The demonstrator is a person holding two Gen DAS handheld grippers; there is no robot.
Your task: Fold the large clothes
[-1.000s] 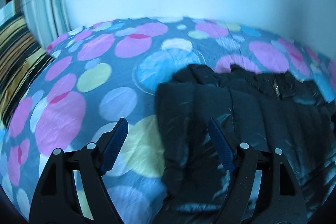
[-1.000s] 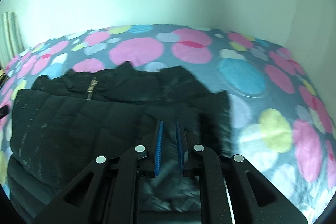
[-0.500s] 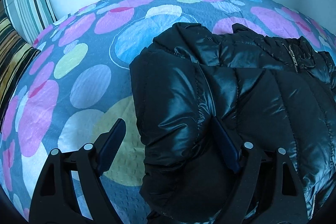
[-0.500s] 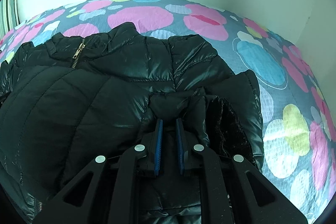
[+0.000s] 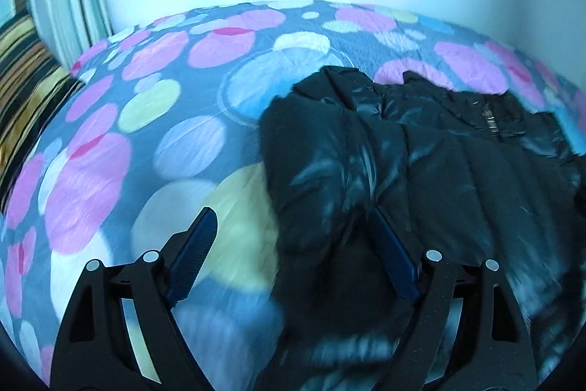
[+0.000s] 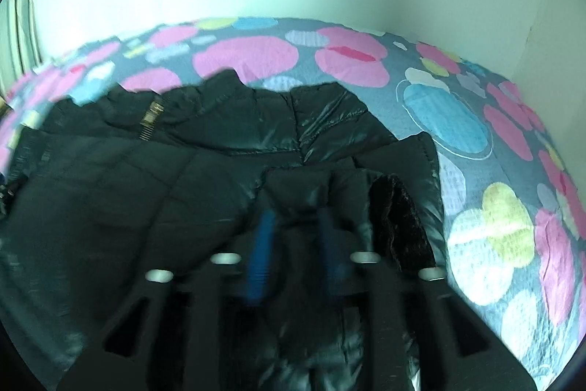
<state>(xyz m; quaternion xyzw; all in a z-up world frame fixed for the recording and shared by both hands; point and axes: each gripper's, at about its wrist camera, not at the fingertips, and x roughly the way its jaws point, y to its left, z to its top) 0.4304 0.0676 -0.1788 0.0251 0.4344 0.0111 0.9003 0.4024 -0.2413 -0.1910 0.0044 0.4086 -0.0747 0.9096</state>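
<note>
Black, glossy quilted fabric fills the space ahead of both my grippers: the puffer jacket lies flat on the dotted bedspread. My right gripper has just been opening its jaws; a fold of the jacket's sleeve sits between the blurred blue pads, no longer pinched. My left gripper stands wide open, straddling the jacket's folded edge, its outer finger over bare bedspread, its inner one over the jacket.
</note>
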